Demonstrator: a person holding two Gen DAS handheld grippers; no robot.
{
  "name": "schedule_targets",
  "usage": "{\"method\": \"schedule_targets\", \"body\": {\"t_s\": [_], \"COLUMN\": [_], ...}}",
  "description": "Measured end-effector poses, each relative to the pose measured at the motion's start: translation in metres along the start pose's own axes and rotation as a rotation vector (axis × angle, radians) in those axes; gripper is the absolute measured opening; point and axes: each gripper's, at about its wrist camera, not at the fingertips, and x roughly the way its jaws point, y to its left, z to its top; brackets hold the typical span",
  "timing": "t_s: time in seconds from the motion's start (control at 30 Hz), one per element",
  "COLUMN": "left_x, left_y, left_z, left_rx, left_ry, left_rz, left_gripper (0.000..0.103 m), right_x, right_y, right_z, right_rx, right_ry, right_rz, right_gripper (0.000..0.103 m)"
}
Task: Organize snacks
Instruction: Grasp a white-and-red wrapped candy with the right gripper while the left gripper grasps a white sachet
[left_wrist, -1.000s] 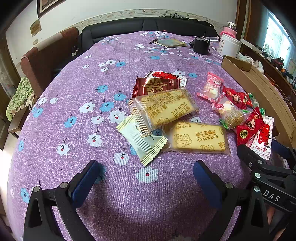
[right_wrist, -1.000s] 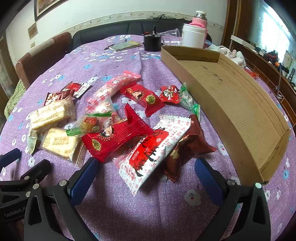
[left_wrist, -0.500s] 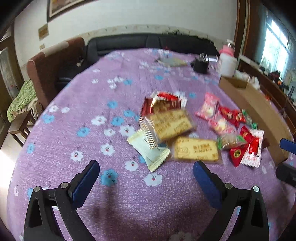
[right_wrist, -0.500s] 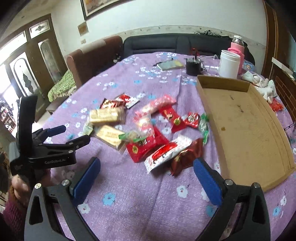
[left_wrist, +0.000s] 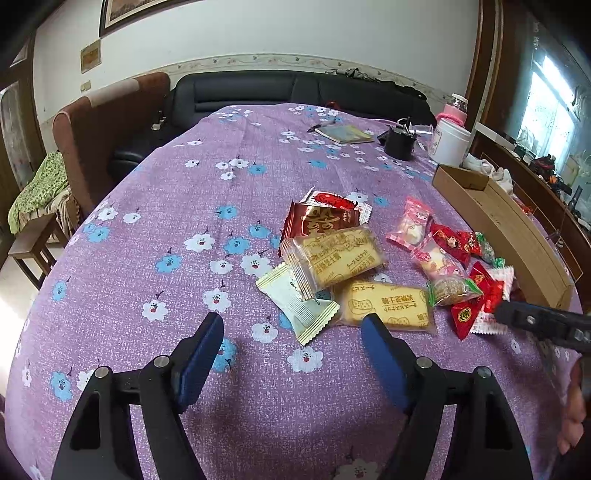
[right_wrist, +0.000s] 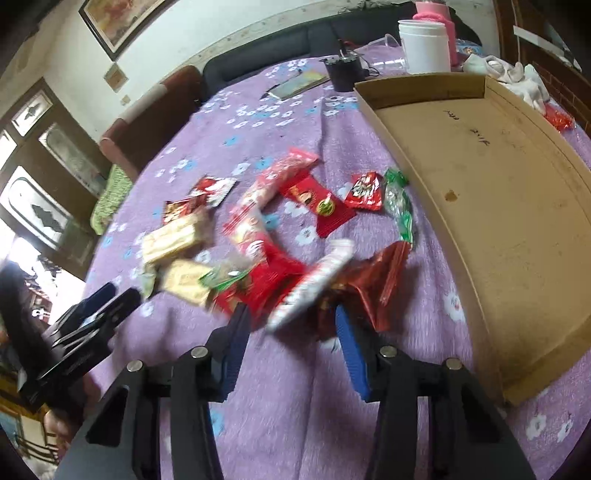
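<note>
Two yellow biscuit packs (left_wrist: 334, 256) are lying on the purple cloth, one pale green sachet (left_wrist: 299, 302) is lying beside them, one cardboard tray (right_wrist: 498, 206) is sitting at the side, and one white canister (left_wrist: 450, 142), one black cup (left_wrist: 399, 142) and one notebook (left_wrist: 347, 133) are standing further back
</note>
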Motion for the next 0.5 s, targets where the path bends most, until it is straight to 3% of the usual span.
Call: {"method": "schedule_targets", "body": {"t_s": [0.1, 0.17, 0.2, 0.37, 0.5], "left_x": [0.001, 0.001, 0.001, 0.002, 0.004], "left_y": [0.0, 0.0, 0.0, 0.003, 0.007], "left_z": [0.0, 0.0, 0.0, 0.001, 0.002], "left_rx": [-0.001, -0.003, -0.004, -0.018, -0.04], "left_ry": [0.002, 0.005, 0.006, 0.012, 0.022], "left_rz": [-0.005, -0.007, -0.008, -0.019, -0.038], "left_gripper": [0.081, 0.081, 0.081, 0.081, 0.081], "right_x": [0.013, 0.015, 0.015, 0.0, -0.02], "right_y": [-0.002, 0.002, 0.005, 0.022, 0.032], "right_z": [0.008, 0.012, 0.013, 0.019, 0.026], "right_rx": [0.007, -0.028, -0.047, -0.145, -0.183], "right_ry": [0.015, 0.0, -0.003, -0.072, -0.187], "right_rz": [-0.028, -0.038, -0.032, -0.016, 0.054], "right_gripper": [0.036, 0.013, 0.009, 0.006, 0.006]}}
